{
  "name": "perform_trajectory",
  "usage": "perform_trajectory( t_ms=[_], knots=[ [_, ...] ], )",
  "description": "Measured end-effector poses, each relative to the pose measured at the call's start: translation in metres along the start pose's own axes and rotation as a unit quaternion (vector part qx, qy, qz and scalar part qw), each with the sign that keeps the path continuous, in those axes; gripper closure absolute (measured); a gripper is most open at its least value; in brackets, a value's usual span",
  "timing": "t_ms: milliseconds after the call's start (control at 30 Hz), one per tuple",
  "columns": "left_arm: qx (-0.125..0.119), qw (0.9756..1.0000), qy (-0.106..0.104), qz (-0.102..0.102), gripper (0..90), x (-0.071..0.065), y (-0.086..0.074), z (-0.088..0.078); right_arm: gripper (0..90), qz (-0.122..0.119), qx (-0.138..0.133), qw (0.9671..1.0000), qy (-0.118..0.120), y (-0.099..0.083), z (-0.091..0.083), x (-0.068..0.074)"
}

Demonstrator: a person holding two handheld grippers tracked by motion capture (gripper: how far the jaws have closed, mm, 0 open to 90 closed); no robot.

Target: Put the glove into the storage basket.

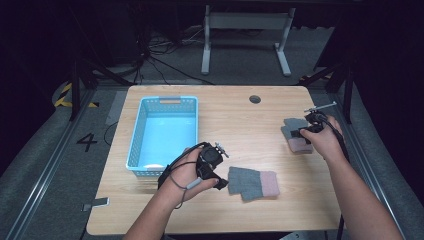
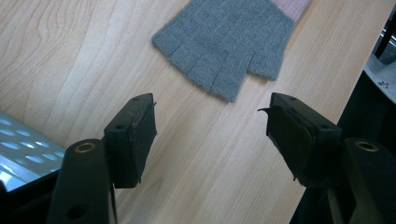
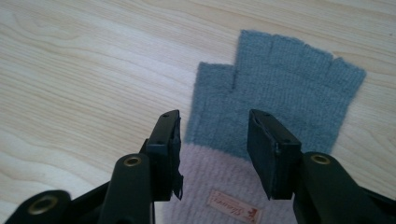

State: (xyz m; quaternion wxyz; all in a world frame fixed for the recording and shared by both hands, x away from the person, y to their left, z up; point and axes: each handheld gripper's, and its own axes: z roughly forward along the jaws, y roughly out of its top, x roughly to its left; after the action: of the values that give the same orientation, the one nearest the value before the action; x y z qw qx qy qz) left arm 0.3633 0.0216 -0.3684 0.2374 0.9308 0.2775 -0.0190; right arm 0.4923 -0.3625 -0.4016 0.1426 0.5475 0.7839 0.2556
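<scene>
Both gloves lay on the bench (image 1: 240,120), none in the blue basket (image 1: 142,125). The near glove (image 1: 252,182) waited before the spread left hand-held gripper (image 2: 210,135). The right hand-held gripper (image 3: 214,149), spread, hovered over the far-right glove (image 3: 275,102). Grasping seemed not yet begun.

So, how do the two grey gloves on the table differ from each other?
The near glove lies by the left tool, at the table's front; the far glove lies under the right tool, near the right edge. The near glove's finger end faces the left tool with nothing over it; the right tool's open jaws stand over the far glove's cuff, where a small label shows. Both are grey, fingerless, with pink cuffs, lying flat.
</scene>
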Motion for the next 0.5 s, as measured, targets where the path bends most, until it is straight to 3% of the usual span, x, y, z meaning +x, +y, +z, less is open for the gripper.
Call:
perform_trajectory(
  t_ms=[500],
  knots=[
    [0.003, 1.0000, -0.001, 0.003, 33.5, -0.001, 0.000, 0.001, 52.5, 0.026, 0.033, 0.9985, -0.036, 0.002, 0.020, -0.016]
  ],
)
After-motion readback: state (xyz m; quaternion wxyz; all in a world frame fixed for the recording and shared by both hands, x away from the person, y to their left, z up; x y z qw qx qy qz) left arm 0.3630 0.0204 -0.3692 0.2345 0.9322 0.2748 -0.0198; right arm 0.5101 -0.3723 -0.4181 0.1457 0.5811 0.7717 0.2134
